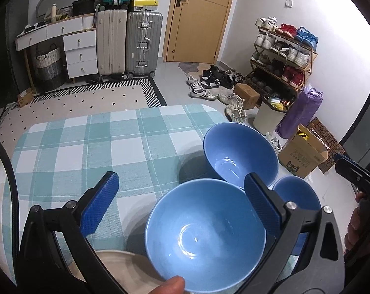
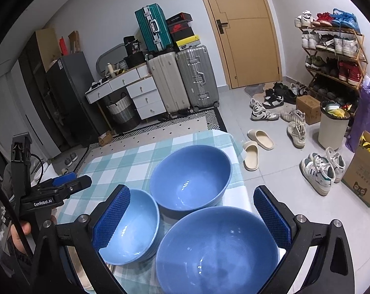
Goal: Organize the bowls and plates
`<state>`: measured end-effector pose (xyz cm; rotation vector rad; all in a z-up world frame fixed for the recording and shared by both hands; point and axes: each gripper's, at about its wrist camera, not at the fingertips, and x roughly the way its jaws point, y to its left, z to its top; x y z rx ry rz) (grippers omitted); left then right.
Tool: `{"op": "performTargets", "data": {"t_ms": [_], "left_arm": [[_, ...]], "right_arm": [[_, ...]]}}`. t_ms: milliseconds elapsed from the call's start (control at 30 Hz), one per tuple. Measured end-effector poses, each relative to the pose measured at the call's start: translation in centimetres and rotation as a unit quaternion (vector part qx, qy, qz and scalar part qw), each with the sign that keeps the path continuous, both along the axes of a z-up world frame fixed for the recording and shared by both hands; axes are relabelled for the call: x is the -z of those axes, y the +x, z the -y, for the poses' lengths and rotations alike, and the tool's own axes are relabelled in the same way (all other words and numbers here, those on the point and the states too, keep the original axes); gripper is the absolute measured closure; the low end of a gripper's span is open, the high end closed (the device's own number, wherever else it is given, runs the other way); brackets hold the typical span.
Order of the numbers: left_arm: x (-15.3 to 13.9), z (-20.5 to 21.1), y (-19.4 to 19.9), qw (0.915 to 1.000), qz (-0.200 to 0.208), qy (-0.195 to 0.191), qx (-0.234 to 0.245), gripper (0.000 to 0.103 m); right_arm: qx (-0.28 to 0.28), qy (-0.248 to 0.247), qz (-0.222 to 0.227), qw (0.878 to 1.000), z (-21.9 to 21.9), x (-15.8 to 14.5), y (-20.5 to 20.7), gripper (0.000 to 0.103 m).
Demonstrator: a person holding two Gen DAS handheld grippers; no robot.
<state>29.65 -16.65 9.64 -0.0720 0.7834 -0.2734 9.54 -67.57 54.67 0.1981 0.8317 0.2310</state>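
Note:
Three blue bowls stand on the checked tablecloth (image 1: 87, 152). In the left wrist view, a bowl (image 1: 204, 235) lies below my open left gripper (image 1: 185, 198), a second bowl (image 1: 241, 152) stands further off and a third (image 1: 297, 193) sits behind the right finger. A beige plate (image 1: 126, 267) lies at the near edge. In the right wrist view, my open right gripper (image 2: 194, 210) hovers above a near large bowl (image 2: 216, 252), a far large bowl (image 2: 189, 178) and a smaller bowl (image 2: 131, 227), which seems to rest on a stack. Both grippers hold nothing.
The table's right edge drops to a tiled floor with slippers (image 2: 256, 144) and shoes (image 2: 319, 169). A cardboard box (image 1: 304, 154), a white bin (image 1: 268, 115) and a shoe rack (image 1: 282, 51) stand to the right. Suitcases (image 1: 128, 41) and drawers stand by the far wall.

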Motion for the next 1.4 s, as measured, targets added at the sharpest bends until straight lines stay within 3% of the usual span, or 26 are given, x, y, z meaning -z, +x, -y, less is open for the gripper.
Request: {"op": "performTargets", "data": {"t_ms": [1133,1400], "left_arm": [[6.1,6.1,8.9,0.9968,-0.069,0.029,0.027,0.002],[7.7,7.0,10.4,0.9946,-0.091,0.038,0.031,0.015]], "right_arm": [[0.003,-0.005,-0.075,0.997,1.8,6.1,6.6,0.002],[0.003,-0.01,-0.099,0.995,2.0,8.1,8.2,0.01]]}}
